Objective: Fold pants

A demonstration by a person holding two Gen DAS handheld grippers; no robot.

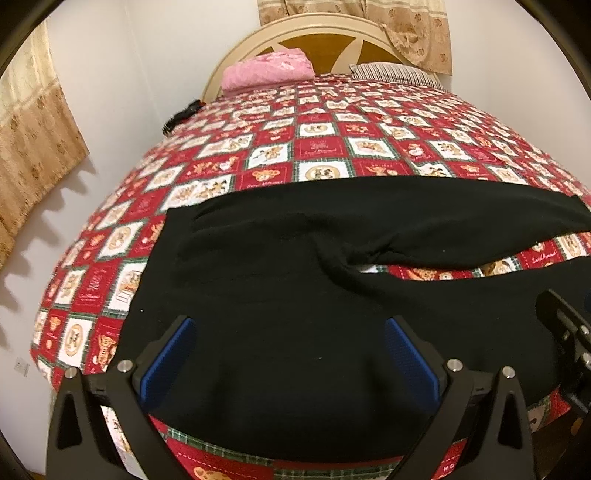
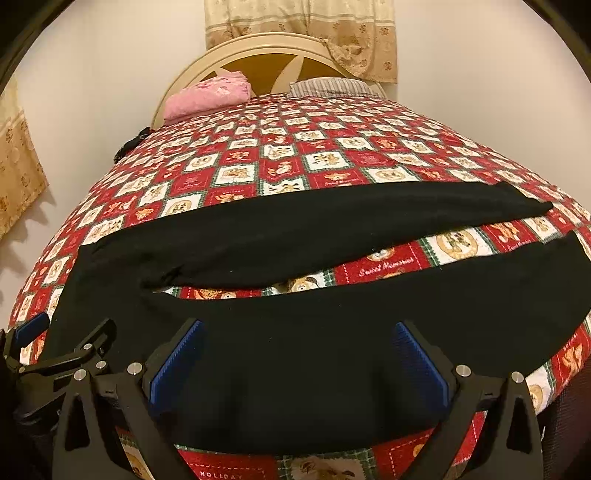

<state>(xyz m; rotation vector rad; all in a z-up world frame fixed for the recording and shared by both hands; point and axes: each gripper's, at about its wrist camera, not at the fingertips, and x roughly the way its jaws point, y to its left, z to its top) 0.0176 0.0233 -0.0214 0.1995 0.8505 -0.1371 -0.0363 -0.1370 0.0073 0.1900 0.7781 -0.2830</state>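
Black pants (image 1: 280,280) lie flat across the near part of the bed, waist to the left, two legs spread to the right with a strip of bedspread between them; they also show in the right wrist view (image 2: 332,325). My left gripper (image 1: 290,354) is open, blue pads apart, over the near edge of the waist part. My right gripper (image 2: 295,362) is open over the near leg's front edge. The right gripper's side shows in the left wrist view (image 1: 569,339), and the left gripper's side in the right wrist view (image 2: 66,354). Neither holds cloth.
The bed has a red checked bedspread with bear prints (image 1: 317,147). A pink folded blanket (image 1: 267,70) and a striped pillow (image 1: 395,72) lie by the cream headboard (image 1: 314,29). A dark object (image 1: 183,116) sits at the bed's left edge. Walls and curtains surround.
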